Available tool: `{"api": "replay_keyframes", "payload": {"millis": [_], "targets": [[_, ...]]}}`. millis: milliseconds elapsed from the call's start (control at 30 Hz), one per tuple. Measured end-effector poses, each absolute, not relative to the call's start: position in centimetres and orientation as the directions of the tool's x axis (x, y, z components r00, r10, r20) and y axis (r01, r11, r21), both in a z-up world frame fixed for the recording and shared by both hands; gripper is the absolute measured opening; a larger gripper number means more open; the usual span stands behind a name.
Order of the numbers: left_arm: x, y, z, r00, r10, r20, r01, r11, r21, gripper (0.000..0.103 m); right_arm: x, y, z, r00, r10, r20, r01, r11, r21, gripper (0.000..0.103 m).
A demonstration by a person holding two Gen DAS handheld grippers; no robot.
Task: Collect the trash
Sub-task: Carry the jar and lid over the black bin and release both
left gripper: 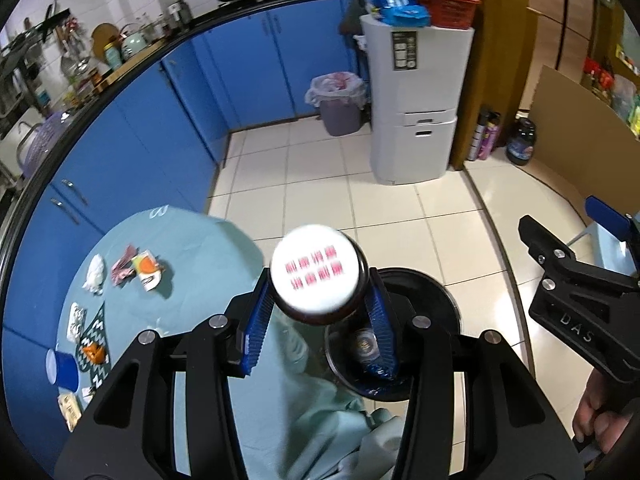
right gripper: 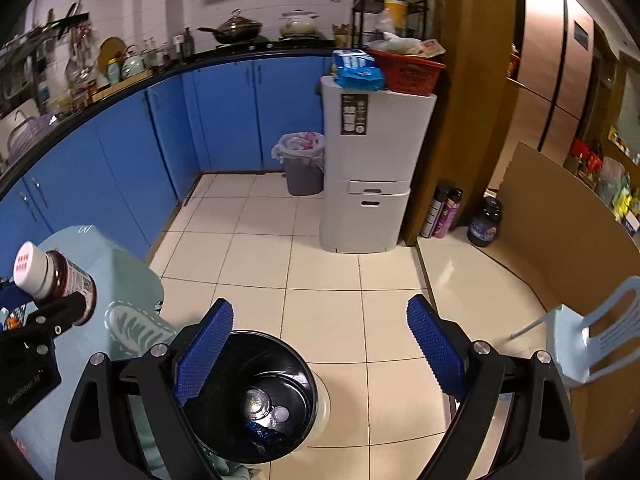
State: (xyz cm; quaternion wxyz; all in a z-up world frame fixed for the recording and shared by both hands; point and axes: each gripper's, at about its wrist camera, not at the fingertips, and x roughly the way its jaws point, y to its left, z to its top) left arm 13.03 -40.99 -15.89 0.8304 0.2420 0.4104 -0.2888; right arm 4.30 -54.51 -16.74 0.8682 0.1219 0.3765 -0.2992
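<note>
My left gripper [left gripper: 318, 322] is shut on a dark brown bottle with a white cap [left gripper: 314, 274], its blue pads pressing both sides; the same bottle [right gripper: 56, 276] shows at the left edge of the right wrist view. It hangs above a black trash bin [left gripper: 416, 304] on the floor beside the table. My right gripper [right gripper: 320, 350] stands open and empty above that black bin [right gripper: 256, 396], which holds a bottle and a crumpled blue wrapper. On the teal-clothed round table [left gripper: 192, 240] lie crumpled wrappers [left gripper: 136, 268], a white wad [left gripper: 95, 274] and other scraps.
Blue kitchen cabinets [left gripper: 168, 112] curve along the left. A lined purple waste basket [right gripper: 302, 164] stands by a white cabinet [right gripper: 370, 160]. Spray cans [right gripper: 442, 212] and a dark jar [right gripper: 484, 222] sit by the wooden post. A light blue plastic chair [right gripper: 588, 340] and cardboard sheet [right gripper: 560, 216] are at right.
</note>
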Motion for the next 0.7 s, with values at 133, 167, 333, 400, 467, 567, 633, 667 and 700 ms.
{"api": "replay_keyframes", "payload": {"millis": [133, 167, 333, 400, 467, 567, 633, 667, 700], "targets": [[13.0, -41.7, -15.6, 0.495, -0.299, -0.816, 0.685, 0.712, 0.155, 0.064, 3.8, -54.9, -16.7, 0.528, -0.441, -0.726, 0.626, 0.780, -0.018, 0.087], [13.1, -41.7, -15.5, 0.493, -0.305, -0.815, 0.686, 0.713, 0.148, 0.071, 3.8, -55.0, -16.7, 0.527, -0.440, -0.727, 0.627, 0.779, -0.017, 0.087], [13.5, -41.3, -15.3, 0.516, -0.295, -0.804, 0.664, 0.731, 0.158, 0.074, 3.9, -55.3, -16.6, 0.527, -0.437, -0.728, 0.633, 0.774, -0.007, 0.086], [13.9, -40.9, -15.3, 0.517, -0.287, -0.806, 0.652, 0.743, 0.154, 0.074, 4.2, -55.3, -16.6, 0.532, -0.432, -0.728, 0.627, 0.779, -0.003, 0.087], [14.3, -40.5, -15.3, 0.519, -0.280, -0.808, 0.640, 0.753, 0.150, 0.074, 4.4, -54.9, -16.6, 0.539, -0.423, -0.728, 0.617, 0.787, 0.000, 0.086], [14.7, -39.9, -15.3, 0.523, -0.267, -0.809, 0.623, 0.767, 0.150, 0.074, 4.9, -54.4, -16.5, 0.552, -0.412, -0.724, 0.602, 0.799, 0.004, 0.087], [14.9, -39.5, -15.2, 0.526, -0.262, -0.809, 0.617, 0.773, 0.150, 0.074, 5.1, -54.2, -16.4, 0.558, -0.404, -0.724, 0.595, 0.804, 0.010, 0.087], [14.9, -39.4, -15.2, 0.528, -0.262, -0.808, 0.614, 0.775, 0.150, 0.074, 5.2, -54.1, -16.4, 0.560, -0.402, -0.725, 0.593, 0.805, 0.011, 0.087], [14.9, -39.2, -15.1, 0.530, -0.263, -0.806, 0.612, 0.777, 0.149, 0.074, 5.4, -54.0, -16.3, 0.562, -0.399, -0.725, 0.590, 0.807, 0.013, 0.087]]}}
